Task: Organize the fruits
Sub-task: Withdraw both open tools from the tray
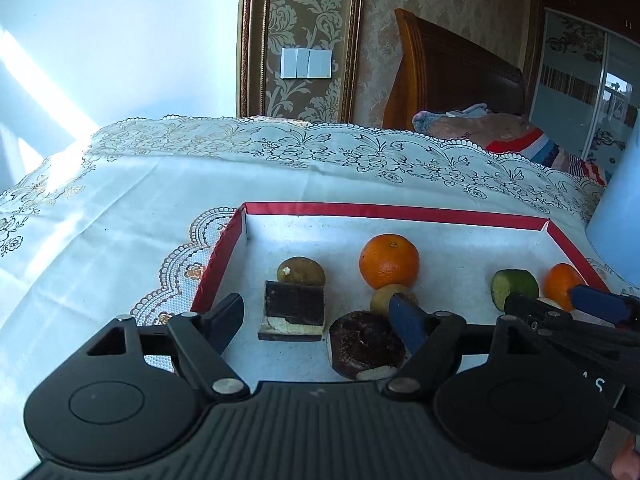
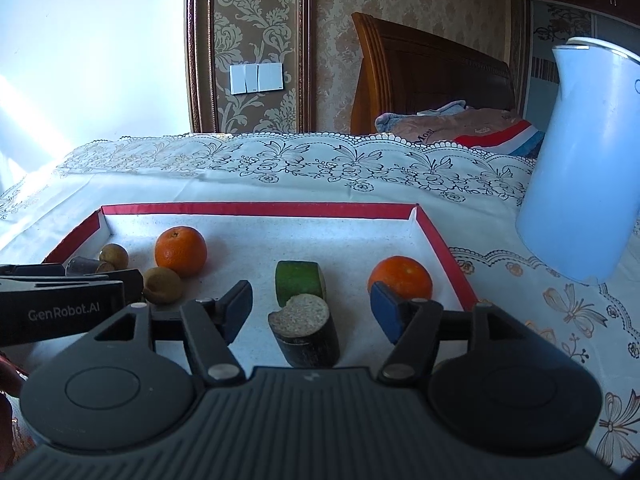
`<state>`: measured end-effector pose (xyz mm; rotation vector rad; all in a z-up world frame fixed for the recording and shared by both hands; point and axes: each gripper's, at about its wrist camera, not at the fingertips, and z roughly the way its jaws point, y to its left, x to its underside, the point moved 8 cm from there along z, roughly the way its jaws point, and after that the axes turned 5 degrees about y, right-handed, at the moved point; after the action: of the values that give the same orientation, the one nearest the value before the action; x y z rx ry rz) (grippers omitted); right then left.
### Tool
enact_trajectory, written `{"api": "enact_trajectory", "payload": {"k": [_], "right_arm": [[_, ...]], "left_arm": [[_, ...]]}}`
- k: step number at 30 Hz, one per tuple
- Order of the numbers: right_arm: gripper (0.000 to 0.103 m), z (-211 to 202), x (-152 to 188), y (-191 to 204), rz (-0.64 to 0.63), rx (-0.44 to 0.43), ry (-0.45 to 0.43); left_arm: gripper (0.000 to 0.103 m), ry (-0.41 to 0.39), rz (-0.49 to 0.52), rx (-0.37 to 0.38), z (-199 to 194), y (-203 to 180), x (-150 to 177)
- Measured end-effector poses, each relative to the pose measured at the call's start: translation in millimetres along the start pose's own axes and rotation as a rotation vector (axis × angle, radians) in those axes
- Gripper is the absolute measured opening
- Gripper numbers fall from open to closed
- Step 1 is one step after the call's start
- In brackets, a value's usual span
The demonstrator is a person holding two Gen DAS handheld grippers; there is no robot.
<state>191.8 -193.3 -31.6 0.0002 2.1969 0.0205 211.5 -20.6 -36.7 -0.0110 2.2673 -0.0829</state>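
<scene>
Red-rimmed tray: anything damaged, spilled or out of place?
Nothing spilled. The dark cane pieces look rough: the one nearest the right gripper, a dark-skinned cane piece, has a bite-shaped notch in its pale cut face. Tray sits flat.

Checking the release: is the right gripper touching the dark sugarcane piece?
Apart. The right wrist view shows the right gripper open, white tray floor visible between each finger and the sugarcane piece.
</scene>
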Motion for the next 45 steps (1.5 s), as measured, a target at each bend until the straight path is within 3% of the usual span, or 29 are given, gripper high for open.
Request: {"api": "enact_trajectory", "payload": {"k": [15,36,45], "right_arm": [[0.098,-2.6,2.2,-3.0,-0.001,0.018,0.003],[0.103,-15.8,3.5,-7.8,0.002,-0.004,0.004],[0.103,-15.4,6.2,-13.7,0.030,-0.017,0.026]], "left_arm": [[0.080,-0.041,0.045,-0.035,-8.3,-3.5,2.4],[0.080,-0.070,0.082,-0.044,-17.7,-7.1,4.9],[0.080,0.028,0.023,0.017,-17.0,-2.1,9.4]]}}
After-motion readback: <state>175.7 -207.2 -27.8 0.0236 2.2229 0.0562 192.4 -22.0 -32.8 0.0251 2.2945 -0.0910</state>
